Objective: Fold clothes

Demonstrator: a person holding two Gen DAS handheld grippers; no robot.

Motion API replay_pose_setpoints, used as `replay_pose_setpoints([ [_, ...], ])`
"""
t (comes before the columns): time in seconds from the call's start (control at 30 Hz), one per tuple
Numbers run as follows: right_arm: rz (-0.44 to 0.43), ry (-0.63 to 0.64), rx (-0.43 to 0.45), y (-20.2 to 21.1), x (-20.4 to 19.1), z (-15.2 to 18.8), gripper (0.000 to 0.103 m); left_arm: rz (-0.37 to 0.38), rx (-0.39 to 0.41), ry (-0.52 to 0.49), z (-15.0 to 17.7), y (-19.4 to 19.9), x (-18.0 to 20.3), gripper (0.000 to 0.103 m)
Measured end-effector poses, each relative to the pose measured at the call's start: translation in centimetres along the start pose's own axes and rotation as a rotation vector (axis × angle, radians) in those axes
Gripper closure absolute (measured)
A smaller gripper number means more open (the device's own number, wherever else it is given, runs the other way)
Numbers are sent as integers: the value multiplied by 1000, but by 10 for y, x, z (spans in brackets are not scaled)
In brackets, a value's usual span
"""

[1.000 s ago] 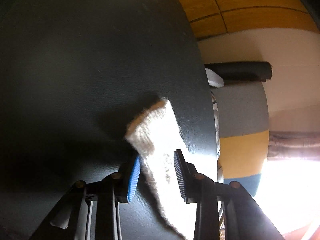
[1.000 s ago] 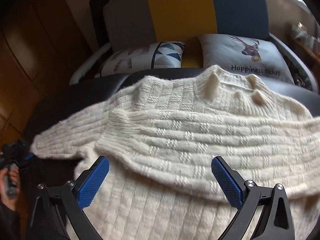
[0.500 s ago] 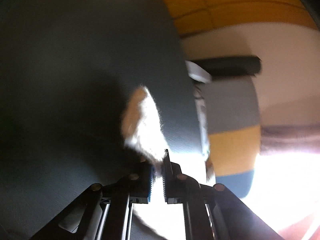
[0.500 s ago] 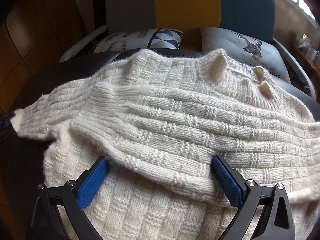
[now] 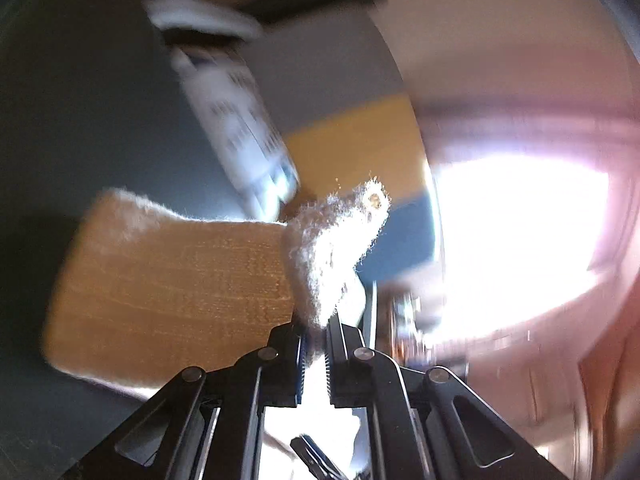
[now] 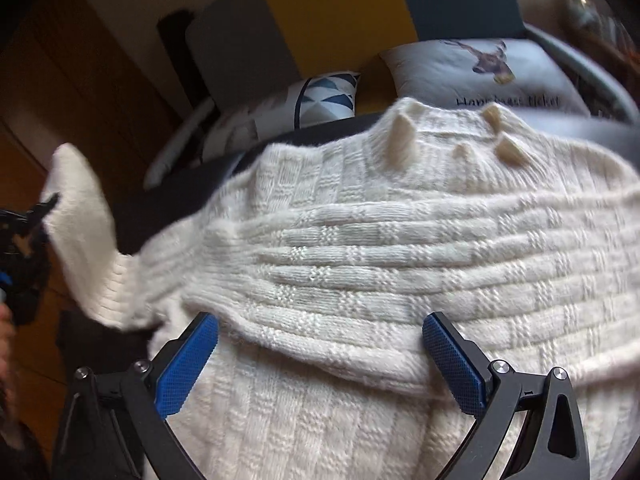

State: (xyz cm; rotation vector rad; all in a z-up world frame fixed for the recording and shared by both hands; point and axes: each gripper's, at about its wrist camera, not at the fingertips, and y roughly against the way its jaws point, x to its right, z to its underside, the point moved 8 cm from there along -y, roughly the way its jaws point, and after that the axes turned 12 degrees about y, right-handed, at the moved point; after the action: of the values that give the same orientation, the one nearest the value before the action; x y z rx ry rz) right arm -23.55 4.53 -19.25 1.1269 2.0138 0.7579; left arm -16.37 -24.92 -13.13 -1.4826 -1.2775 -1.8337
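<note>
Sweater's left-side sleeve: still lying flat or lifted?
Lifted. The left gripper is shut on the sleeve cuff, which hangs off the dark surface; right gripper is open over the sweater.

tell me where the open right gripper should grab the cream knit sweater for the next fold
Probably the thick rolled edge of the sleeve folded across the body of the cream knit sweater, taken from the hem side. That ridge lies raised between the fingers of the open right gripper, so it gives a bulky lip to pinch. The left gripper already holds the other sleeve's cuff.
</note>
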Motion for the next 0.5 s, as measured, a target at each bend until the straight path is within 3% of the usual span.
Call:
replay_pose_setpoints([
  [0.2,-167,-160,62,27,25,3,0,-87,-204,-117,107,-85,4,97],
  [0.27,-190,-204,69,35,36,3,0,-133,-269,-153,154,-105,-8,97],
  [0.3,-203,-219,68,36,39,2,0,-153,-292,-165,174,-133,-5,97],
  [0.37,-235,-243,60,37,42,-1,0,-202,-326,-185,177,-163,-10,97],
  [0.47,-284,-278,49,38,47,-5,0,-279,-362,-183,191,-183,-35,97],
  [0.5,-300,-290,45,38,49,-7,0,-274,-365,-182,196,-173,-36,97],
])
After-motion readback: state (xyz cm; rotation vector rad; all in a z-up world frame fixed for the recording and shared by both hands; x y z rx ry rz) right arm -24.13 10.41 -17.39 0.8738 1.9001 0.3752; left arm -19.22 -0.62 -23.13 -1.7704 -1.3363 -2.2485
